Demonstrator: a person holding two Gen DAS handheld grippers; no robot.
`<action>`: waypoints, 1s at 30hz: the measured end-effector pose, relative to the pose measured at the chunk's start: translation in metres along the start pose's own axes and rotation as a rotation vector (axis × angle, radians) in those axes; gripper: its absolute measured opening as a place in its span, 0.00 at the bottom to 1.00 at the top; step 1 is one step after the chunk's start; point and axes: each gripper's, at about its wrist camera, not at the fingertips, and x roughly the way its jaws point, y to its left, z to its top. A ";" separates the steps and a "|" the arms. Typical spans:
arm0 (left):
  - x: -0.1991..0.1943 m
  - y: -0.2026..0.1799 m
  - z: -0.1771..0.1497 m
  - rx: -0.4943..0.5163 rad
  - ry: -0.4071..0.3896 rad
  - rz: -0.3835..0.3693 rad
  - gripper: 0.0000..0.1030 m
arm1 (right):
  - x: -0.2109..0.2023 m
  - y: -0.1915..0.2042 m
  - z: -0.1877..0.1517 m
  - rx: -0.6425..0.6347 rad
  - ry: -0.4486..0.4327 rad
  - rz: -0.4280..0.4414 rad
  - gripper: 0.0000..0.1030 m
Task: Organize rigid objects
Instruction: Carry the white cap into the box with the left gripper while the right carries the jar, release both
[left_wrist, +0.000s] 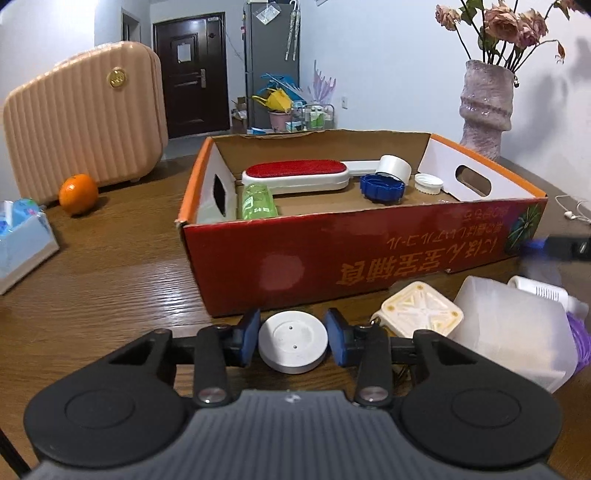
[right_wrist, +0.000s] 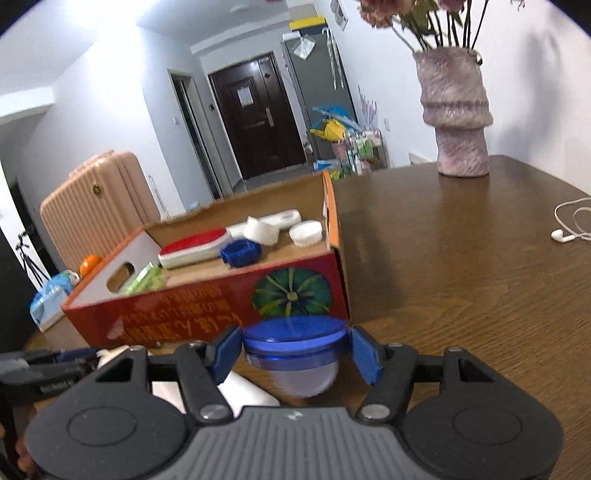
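The left gripper (left_wrist: 293, 340) pinches a white round puck (left_wrist: 293, 345) on the table (left_wrist: 110, 280), near the red cardboard box (left_wrist: 332, 254). The right gripper (right_wrist: 295, 350) grips a blue-lidded jar (right_wrist: 295, 349), its clear base blurred; the box's near wall hides part of its contents.

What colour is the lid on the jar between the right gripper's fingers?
Translucent blue lid on a clear jar; the right wrist view shows it best.

Dim, soft indoor light (fisheye-warped).

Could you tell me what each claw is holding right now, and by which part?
Left claw: white round disc, by its rim. Right claw: blue-lidded jar, by the lid's sides.
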 end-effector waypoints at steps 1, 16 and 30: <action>-0.003 -0.001 -0.001 0.001 -0.006 0.005 0.38 | -0.005 0.001 0.001 0.003 -0.014 0.005 0.62; -0.147 -0.020 -0.034 -0.053 -0.171 -0.035 0.38 | -0.124 0.029 -0.017 -0.016 -0.139 0.068 0.62; -0.220 -0.040 -0.054 -0.044 -0.253 -0.091 0.38 | -0.190 0.051 -0.053 -0.056 -0.169 0.116 0.62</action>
